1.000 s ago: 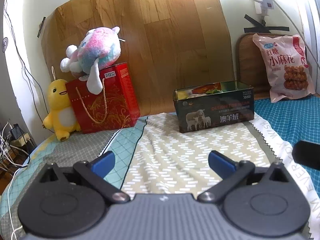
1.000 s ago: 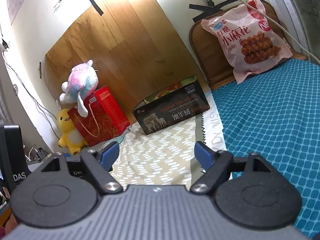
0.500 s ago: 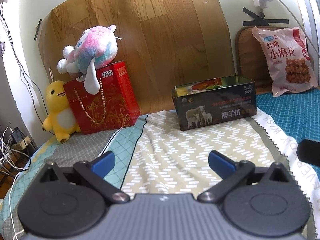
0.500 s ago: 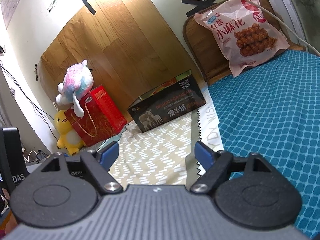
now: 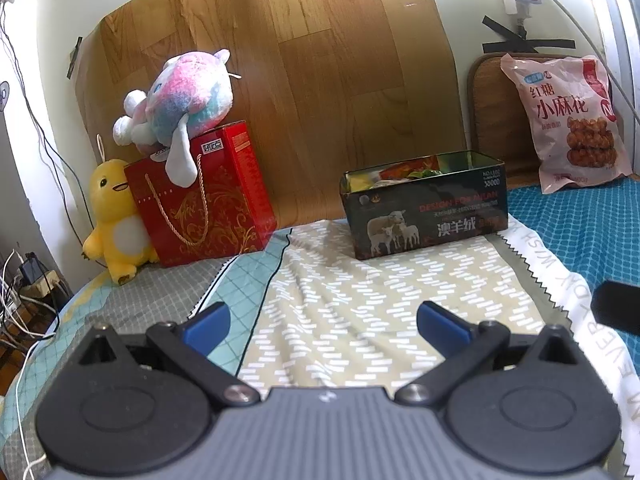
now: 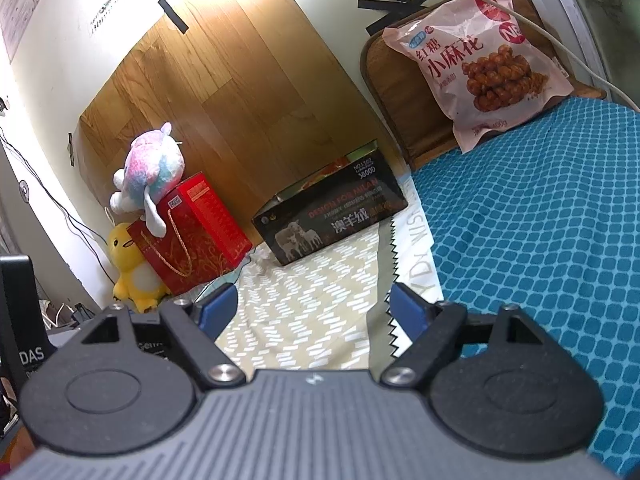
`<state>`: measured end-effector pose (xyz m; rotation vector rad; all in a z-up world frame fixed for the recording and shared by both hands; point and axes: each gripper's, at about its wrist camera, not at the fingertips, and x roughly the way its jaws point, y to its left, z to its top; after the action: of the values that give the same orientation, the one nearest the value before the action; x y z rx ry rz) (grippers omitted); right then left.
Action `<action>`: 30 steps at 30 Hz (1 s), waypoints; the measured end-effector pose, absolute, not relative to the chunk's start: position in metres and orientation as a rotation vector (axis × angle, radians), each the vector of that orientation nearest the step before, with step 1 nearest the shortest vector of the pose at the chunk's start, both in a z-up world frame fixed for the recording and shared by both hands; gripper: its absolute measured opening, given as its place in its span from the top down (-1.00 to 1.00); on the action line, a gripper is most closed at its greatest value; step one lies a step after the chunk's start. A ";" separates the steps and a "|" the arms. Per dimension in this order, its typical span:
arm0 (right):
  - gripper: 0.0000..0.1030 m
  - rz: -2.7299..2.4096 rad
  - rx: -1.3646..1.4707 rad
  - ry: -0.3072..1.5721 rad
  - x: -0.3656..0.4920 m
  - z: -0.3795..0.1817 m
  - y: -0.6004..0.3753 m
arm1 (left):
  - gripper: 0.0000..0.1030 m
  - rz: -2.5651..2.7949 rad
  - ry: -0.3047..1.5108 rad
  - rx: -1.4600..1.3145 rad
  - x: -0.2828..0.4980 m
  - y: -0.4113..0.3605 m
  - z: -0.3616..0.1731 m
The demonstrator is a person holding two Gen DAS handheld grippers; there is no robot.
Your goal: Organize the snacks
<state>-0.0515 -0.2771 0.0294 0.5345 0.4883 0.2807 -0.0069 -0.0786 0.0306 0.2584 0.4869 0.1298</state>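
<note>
A dark open box (image 5: 428, 212) with sheep printed on its side stands on the patterned cloth, with snack packets inside; it also shows in the right wrist view (image 6: 332, 220). A pink snack bag (image 5: 568, 124) leans against a brown board at the far right, and shows in the right wrist view (image 6: 480, 60). My left gripper (image 5: 322, 324) is open and empty, well short of the box. My right gripper (image 6: 314, 306) is open and empty, low over the cloth edge, pointing between box and bag.
A red gift bag (image 5: 204, 196) with a pastel plush toy (image 5: 180, 96) on top stands at the left, a yellow plush (image 5: 112, 220) beside it. A wooden panel (image 5: 300, 60) lines the wall. Blue patterned bedding (image 6: 540, 220) lies at the right. Cables hang at the left edge.
Both grippers have shifted slightly: the left view now sits a little left and nearer, the right gripper has turned rightward toward the pink bag. Both stay open.
</note>
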 end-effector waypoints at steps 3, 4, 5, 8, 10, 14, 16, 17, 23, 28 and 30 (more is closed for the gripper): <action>-0.67 0.280 0.534 0.488 -0.051 0.029 -0.277 | -1.00 0.129 0.489 0.248 -0.007 -0.077 0.031; -0.68 0.281 0.534 0.488 -0.051 0.029 -0.277 | -1.00 0.129 0.490 0.244 -0.007 -0.077 0.031; -0.68 0.280 0.534 0.489 -0.051 0.029 -0.277 | -1.00 0.128 0.491 0.241 -0.006 -0.076 0.031; -0.69 0.280 0.533 0.492 -0.051 0.028 -0.276 | -1.00 0.131 0.493 0.234 -0.006 -0.076 0.030; -0.70 0.281 0.532 0.494 -0.050 0.028 -0.275 | -1.00 0.146 0.496 0.243 -0.005 -0.076 0.029; -0.70 0.284 0.527 0.497 -0.050 0.028 -0.273 | -1.00 0.166 0.500 0.266 -0.004 -0.077 0.026; -0.71 0.284 0.526 0.500 -0.050 0.027 -0.273 | -1.00 0.166 0.504 0.267 -0.003 -0.077 0.026; -0.71 0.284 0.526 0.501 -0.049 0.027 -0.273 | -1.00 0.166 0.505 0.268 -0.003 -0.077 0.025; -0.71 0.286 0.524 0.509 -0.048 0.025 -0.272 | -1.00 0.170 0.516 0.263 -0.001 -0.074 0.023; -0.72 0.289 0.521 0.513 -0.048 0.025 -0.270 | -1.00 0.167 0.518 0.256 0.000 -0.073 0.022; -0.74 0.286 0.523 0.512 -0.048 0.024 -0.271 | -1.00 0.163 0.520 0.244 -0.001 -0.071 0.022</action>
<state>-0.0477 -0.2707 0.0241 0.5230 0.5118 0.2862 -0.0007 -0.0711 0.0215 0.2443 0.5198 0.1635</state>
